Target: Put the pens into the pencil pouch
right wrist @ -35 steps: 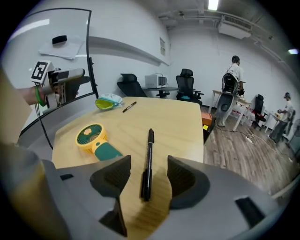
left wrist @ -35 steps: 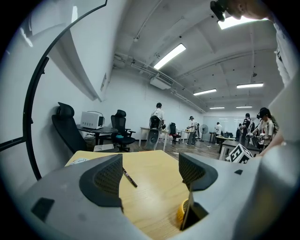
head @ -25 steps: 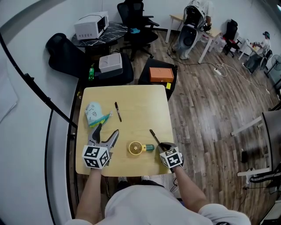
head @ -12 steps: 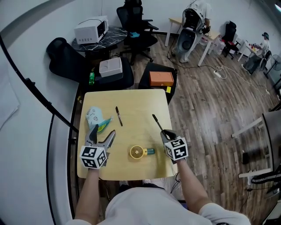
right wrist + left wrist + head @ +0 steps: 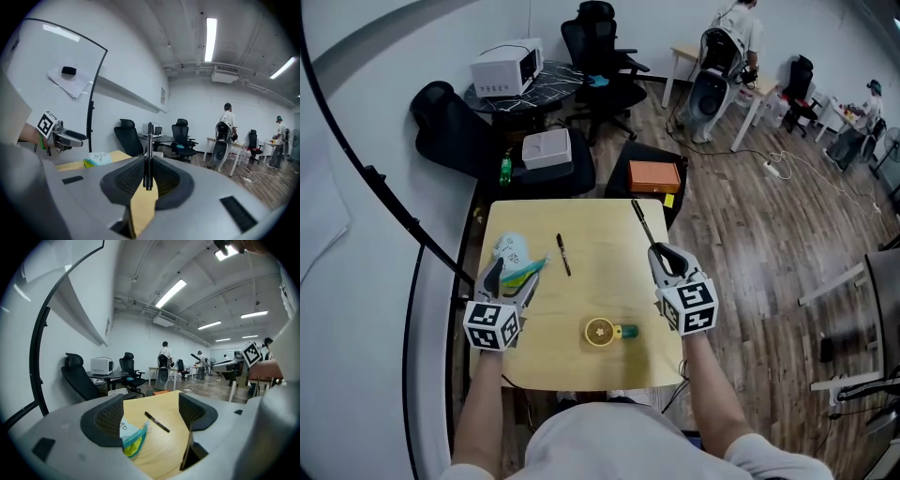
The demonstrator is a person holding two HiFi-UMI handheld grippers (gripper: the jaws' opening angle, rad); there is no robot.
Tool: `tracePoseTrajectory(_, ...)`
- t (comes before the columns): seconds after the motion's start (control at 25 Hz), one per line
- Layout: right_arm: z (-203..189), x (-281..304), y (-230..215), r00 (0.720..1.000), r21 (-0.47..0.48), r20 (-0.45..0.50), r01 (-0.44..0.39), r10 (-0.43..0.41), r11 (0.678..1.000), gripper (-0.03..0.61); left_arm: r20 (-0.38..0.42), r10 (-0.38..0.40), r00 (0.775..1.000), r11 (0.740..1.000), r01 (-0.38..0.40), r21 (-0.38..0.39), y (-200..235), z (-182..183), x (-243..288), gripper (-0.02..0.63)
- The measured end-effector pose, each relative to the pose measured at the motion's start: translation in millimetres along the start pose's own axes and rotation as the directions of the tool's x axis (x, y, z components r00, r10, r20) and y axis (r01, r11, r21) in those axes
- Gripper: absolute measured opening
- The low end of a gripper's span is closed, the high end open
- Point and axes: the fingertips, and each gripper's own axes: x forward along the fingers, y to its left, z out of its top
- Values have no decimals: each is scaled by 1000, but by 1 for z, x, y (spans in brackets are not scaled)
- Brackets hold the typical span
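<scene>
A light-blue pencil pouch point(image 5: 512, 254) with a yellow-green opening lies at the left of the yellow table point(image 5: 600, 281). My left gripper point(image 5: 510, 277) hangs open just before the pouch point(image 5: 130, 438), its jaws wide apart with nothing between them. One black pen point(image 5: 564, 254) lies on the table right of the pouch, ahead of the left jaws point(image 5: 157, 422). My right gripper point(image 5: 660, 253) is raised over the table's right side, shut on a second black pen point(image 5: 641, 223) that sticks out far past the jaws point(image 5: 149, 150). The pouch point(image 5: 96, 159) shows to its left.
A yellow round object with a teal handle point(image 5: 604, 331) sits near the table's front edge between the grippers. Beyond the far edge are an orange box point(image 5: 654, 176), a white box point(image 5: 547, 148) and black office chairs point(image 5: 605, 52). The floor drops away on the right.
My right gripper has lifted its pen off the table and carried it up and away from me. The left gripper has moved forward up to the pouch, still open.
</scene>
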Motion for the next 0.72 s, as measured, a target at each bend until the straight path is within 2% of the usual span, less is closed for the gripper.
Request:
tracePoseTrajectory(0.16, 15, 3, 10, 999, -13, 26, -19, 20, 1000, 58, -89, 1, 996, 999, 3, 49, 20, -17, 13, 347)
tracePoseTrajectory(0.28, 15, 7, 18, 999, -14, 22, -32, 33, 999, 58, -187, -16, 982, 994, 36, 105, 32, -38, 27, 347)
tracePoseTrajectory(0.52, 9, 12, 26, 999, -12, -5, -38, 38, 999, 58, -394, -13, 919, 958, 124, 259, 49, -90, 43, 347)
tracePoseTrajectory(0.72, 2, 8, 21, 1000, -8, -28, -15, 14, 1000, 58, -499, 14, 866, 913, 192, 359, 56, -113, 53, 344)
